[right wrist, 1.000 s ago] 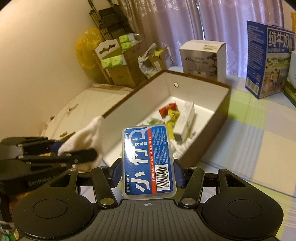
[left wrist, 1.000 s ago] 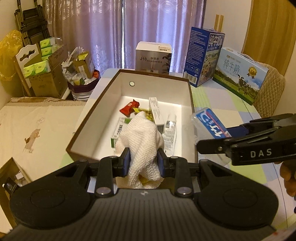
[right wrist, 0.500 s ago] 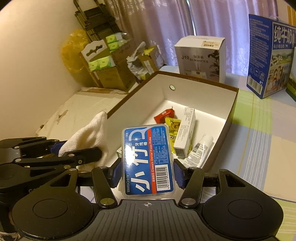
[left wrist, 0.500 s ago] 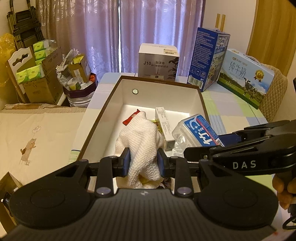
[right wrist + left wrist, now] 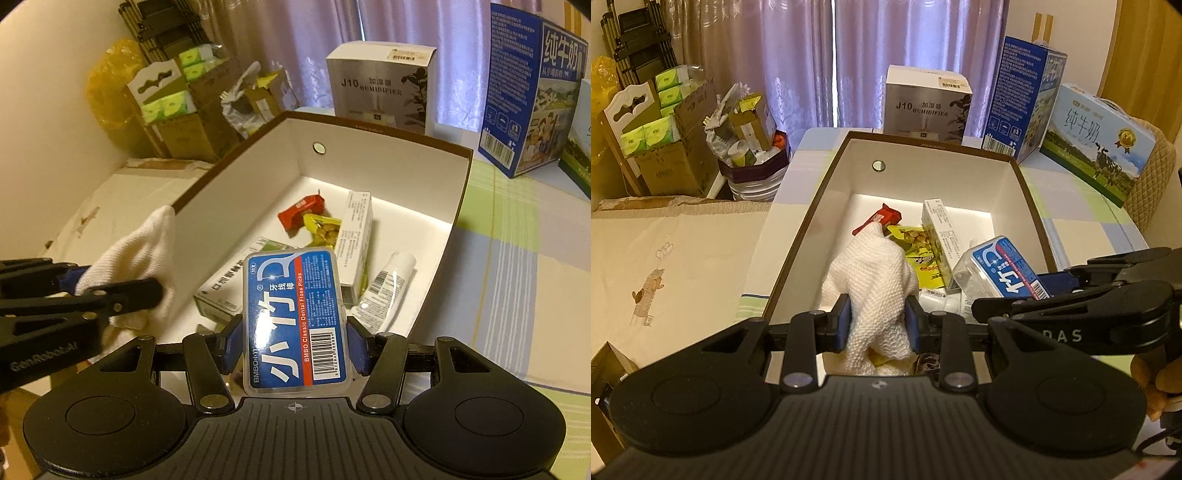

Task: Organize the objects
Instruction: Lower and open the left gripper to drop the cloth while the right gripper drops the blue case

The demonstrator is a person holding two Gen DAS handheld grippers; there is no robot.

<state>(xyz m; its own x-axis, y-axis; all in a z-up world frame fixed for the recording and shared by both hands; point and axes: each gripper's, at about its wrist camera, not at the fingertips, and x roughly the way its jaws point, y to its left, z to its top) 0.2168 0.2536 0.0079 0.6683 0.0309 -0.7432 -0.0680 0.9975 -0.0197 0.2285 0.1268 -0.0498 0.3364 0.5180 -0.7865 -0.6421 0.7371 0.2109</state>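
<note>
My left gripper [image 5: 878,324] is shut on a white knitted cloth [image 5: 873,280] and holds it over the near end of an open brown box with a white inside [image 5: 934,173]. My right gripper [image 5: 294,345] is shut on a clear floss-pick case with a blue label [image 5: 295,319], held over the box's near right part; it also shows in the left wrist view [image 5: 997,271]. In the box lie a red wrapper [image 5: 301,212], a yellow packet [image 5: 323,229], a white carton [image 5: 356,236], a small tube [image 5: 384,284] and a green-white carton [image 5: 229,288].
A humidifier carton [image 5: 925,103] and two milk cartons [image 5: 1021,99] [image 5: 1097,136] stand behind the box on the checked tablecloth [image 5: 517,266]. Cardboard boxes of tissue packs [image 5: 665,129] and a full bin [image 5: 753,170] stand on the floor at the left.
Both grippers have moved forward over the box with their loads; the floss case went from outside the right wall to above the box's inside. Both stay shut.
</note>
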